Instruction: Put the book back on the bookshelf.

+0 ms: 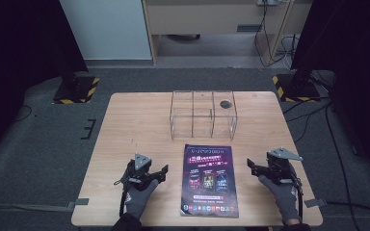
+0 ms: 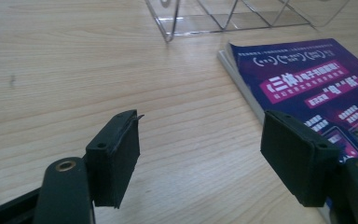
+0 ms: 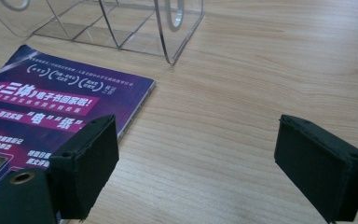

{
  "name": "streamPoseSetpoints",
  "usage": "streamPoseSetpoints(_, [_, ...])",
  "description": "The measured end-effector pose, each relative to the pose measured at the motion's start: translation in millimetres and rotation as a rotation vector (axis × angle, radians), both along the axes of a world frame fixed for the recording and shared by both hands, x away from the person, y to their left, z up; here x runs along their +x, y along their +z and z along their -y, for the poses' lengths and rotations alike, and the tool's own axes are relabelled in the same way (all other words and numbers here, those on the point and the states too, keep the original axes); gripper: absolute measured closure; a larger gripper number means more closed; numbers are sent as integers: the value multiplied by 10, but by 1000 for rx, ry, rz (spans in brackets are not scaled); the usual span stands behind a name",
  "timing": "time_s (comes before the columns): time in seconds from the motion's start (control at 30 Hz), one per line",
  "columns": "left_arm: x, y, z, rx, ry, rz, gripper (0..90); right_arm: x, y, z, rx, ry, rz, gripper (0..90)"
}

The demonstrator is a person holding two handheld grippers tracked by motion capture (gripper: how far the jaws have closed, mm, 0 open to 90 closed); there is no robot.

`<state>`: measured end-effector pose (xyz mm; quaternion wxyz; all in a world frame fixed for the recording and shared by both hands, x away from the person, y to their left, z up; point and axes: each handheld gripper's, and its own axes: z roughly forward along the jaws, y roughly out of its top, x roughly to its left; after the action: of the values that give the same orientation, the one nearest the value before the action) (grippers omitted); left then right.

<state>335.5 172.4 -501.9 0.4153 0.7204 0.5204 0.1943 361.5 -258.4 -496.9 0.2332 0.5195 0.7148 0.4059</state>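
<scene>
Writing: the purple booklet [image 1: 209, 180] carries white and pink Chinese print on its cover; in the left tool view [image 2: 317, 88] the pink banner begins with "三体", and large characters "电" and "纸" sit below it in the right tool view [image 3: 42, 112]. The smaller lines are too fine to read.
Booklet position: it lies flat on the bench [image 1: 125, 125], near the front edge and about midway between the two tools, touching neither.
Long axis: it runs from the person's side toward the far side, with the top of the print pointing away from the person.
Clear organiser: a transparent box [image 1: 203, 114] with upright dividers stands just beyond the booklet's far edge, a narrow strip of wood between them; a dark round thing [image 1: 226, 103] shows at its far right compartment, what it is I cannot tell.
Left tool [image 1: 164, 170]: released, jaws wide apart, nothing between them, just left of the booklet, held by a gloved hand [image 1: 139, 192].
Right tool [image 1: 250, 166]: also released and empty, well right of the booklet, in the other gloved hand [image 1: 282, 195].
Open room: bare wood spreads left and right of the booklet and along both sides of the organiser.
Edges: the booklet's near edge sits close to the bench's front edge.
</scene>
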Motion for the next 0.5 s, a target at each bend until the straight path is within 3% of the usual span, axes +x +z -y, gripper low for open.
streamPoseSetpoints(0.5, [6, -95, 393, -4, -77, -47, 280, -55, -40, -240, -10, 57, -10, 144])
